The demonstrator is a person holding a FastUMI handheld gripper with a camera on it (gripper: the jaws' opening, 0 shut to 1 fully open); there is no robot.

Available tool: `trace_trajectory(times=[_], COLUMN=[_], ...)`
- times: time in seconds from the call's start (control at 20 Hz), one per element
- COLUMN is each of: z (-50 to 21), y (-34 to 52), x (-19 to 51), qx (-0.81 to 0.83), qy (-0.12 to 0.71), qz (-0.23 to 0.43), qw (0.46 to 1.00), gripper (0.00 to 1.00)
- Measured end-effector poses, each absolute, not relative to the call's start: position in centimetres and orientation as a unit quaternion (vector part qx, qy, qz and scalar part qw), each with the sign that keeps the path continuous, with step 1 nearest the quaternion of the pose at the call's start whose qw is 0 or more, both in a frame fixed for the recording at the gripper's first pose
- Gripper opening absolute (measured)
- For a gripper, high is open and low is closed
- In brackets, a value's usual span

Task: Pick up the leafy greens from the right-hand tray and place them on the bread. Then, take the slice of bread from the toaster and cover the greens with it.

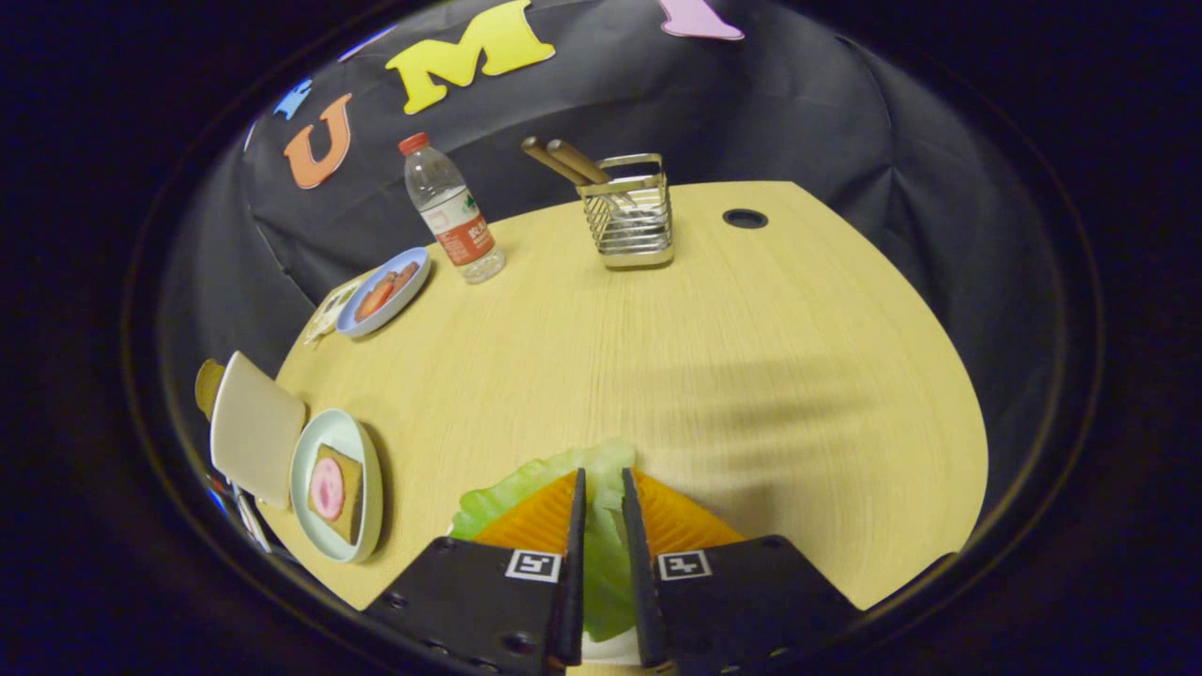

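My gripper (601,488) is shut on the leafy greens (601,563), a pale green leaf pinched between both fingers and spreading out to the left of them. Far to the left of the fingers a pale plate (305,451) holds a brown slice of bread (349,488) with a pink round slice on top. Right beside that plate stands the cream toaster (252,427), with a bread slice (207,387) peeking out behind it. A bit of white tray (606,648) shows under the leaf, low between the fingers.
Beyond the fingers on the wooden table (751,376) stand a wire utensil holder (631,218) with wooden handles, a water bottle (453,211), and a blue plate (387,291) with reddish food. A cable hole (745,219) lies at the far right.
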State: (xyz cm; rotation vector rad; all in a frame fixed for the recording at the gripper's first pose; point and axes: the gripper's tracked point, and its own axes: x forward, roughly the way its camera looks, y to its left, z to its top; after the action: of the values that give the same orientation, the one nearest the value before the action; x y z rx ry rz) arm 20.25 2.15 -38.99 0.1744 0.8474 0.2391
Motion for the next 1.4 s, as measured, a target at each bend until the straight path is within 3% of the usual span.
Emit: trace_trajectory(times=[0.05, 0.1, 0.25, 0.3, 1.0, 1.4], z=[-38.9, -38.7, -38.2, -37.4, -27.3, -24.2], y=[2.2, 2.1, 2.0, 2.3, 5.6, 13.2], x=[20.0, 20.1, 19.4, 19.0, 10.8, 6.7], qx=[0.079, 0.074, 0.069, 0.070, 0.058, 0.054], qy=[0.411, 0.410, 0.407, 0.403, 0.320, 0.299], qz=[0.109, 0.102, 0.082, 0.081, -0.003, 0.016], qw=[0.902, 0.903, 0.907, 0.909, 0.946, 0.953], gripper=[0.23, 0.05, 0.06, 0.00, 0.00, 0.00])
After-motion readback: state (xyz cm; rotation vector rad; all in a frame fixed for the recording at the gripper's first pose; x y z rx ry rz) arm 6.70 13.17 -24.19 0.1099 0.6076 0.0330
